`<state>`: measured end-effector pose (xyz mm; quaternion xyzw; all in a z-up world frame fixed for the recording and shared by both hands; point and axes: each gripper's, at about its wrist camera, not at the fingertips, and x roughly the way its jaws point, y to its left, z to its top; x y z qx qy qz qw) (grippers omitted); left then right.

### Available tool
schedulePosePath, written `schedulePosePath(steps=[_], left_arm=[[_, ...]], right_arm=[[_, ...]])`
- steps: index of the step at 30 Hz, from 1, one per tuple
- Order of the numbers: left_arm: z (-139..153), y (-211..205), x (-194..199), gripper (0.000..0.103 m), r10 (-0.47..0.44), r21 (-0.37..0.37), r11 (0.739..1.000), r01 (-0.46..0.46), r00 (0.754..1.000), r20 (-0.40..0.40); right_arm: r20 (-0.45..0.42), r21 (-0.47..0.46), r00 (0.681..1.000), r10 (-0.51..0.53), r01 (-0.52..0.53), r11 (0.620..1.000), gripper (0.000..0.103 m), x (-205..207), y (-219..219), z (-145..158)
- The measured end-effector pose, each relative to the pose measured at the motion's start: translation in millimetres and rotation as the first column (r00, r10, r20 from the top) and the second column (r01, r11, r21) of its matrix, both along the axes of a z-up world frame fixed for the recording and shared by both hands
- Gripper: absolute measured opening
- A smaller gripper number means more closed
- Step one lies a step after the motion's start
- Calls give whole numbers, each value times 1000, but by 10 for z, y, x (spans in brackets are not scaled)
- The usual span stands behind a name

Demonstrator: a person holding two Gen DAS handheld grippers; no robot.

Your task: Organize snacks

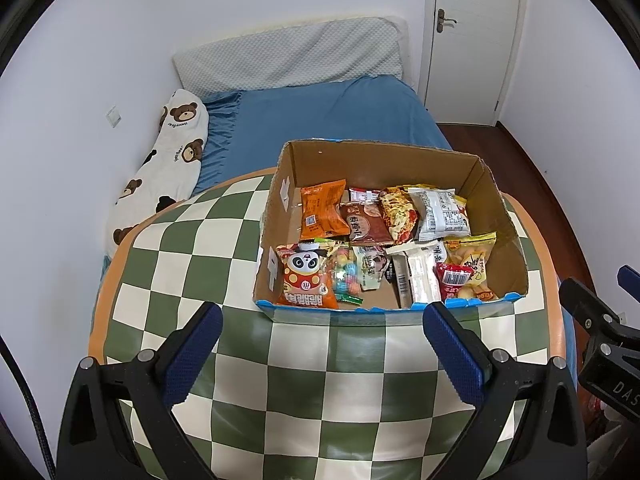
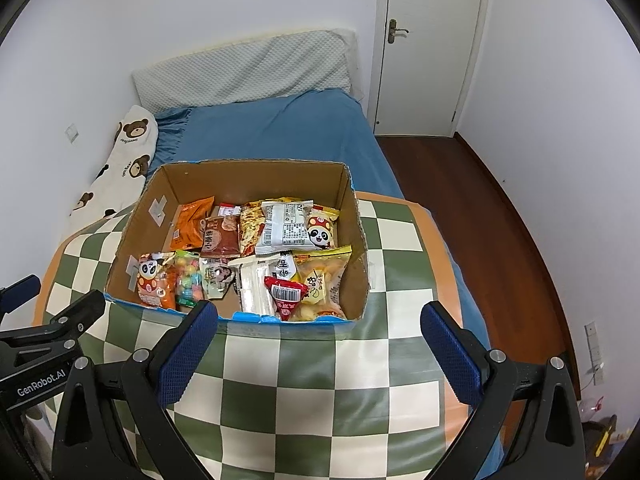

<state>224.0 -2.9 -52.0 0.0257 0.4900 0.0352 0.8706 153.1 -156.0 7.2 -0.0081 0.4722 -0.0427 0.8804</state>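
Note:
An open cardboard box (image 1: 500,216) (image 2: 360,248) sits on a green-and-cream checkered cushion (image 1: 200,248) (image 2: 304,380). It holds several snack packets: an orange packet (image 1: 322,210) (image 2: 190,224), a panda bag (image 1: 306,276) (image 2: 152,276), a brown packet (image 1: 362,224), a grey-white packet (image 1: 438,212) (image 2: 286,226), a yellow bag (image 1: 472,260) (image 2: 320,276) and a red packet (image 2: 286,294). My left gripper (image 1: 322,320) is open and empty, just before the box's near wall. My right gripper (image 2: 318,320) is open and empty at the same near wall.
The cushion lies on a bed with a blue sheet (image 1: 320,120) (image 2: 280,128), a bear-print pillow (image 1: 168,160) and a grey pillow (image 1: 288,52) against the wall. A white door (image 2: 432,40) and dark wood floor (image 2: 480,220) are to the right.

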Motion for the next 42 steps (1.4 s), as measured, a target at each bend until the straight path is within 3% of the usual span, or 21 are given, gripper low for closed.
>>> schedulePosePath(steps=[42], left_arm=[[68, -61, -68, 103, -15, 3, 1000, 15, 1000, 12]], right_arm=[[13, 0, 1000, -14, 14, 1000, 103, -87, -57, 116]])
